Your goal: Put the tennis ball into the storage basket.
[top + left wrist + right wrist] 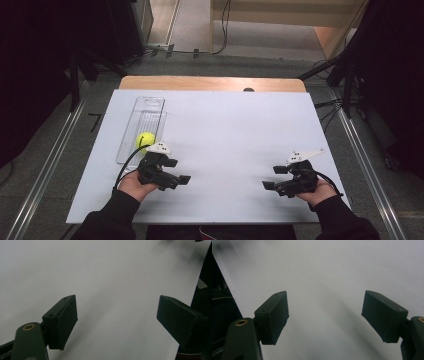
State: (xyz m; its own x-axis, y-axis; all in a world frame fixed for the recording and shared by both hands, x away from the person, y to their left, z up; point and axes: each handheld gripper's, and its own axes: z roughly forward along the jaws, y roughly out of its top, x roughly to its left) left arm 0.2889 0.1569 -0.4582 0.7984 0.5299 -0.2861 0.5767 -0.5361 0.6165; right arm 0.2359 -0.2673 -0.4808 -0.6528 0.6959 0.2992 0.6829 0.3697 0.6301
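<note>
A white board (pixel 225 145) is covering most of a wooden table (pixel 212 83), with dark curtains hanging on both sides and grey floor showing beyond the far edge. Down at the near edge, two dark-sleeved forearms are coming in, each hand gripping a black tool. The left gripper (pixel 180 171) is sitting near the board's left side, jaws pointing toward the middle and spread wide apart, grasping nothing; its own camera is showing both black pads (pixel 63 320) parted over bare white surface. The right gripper (pixel 274 177) is mirroring it on the right side, jaws aimed inward and likewise standing apart with nothing between them; the right gripper view is showing its pads (pixel 274 317) well separated above the board. Just behind the left hand (pixel 134 185), a tennis ball (pixel 145 140) is resting in the near end of a long clear plastic tray (pixel 145 112) lying along the board's left edge.
</note>
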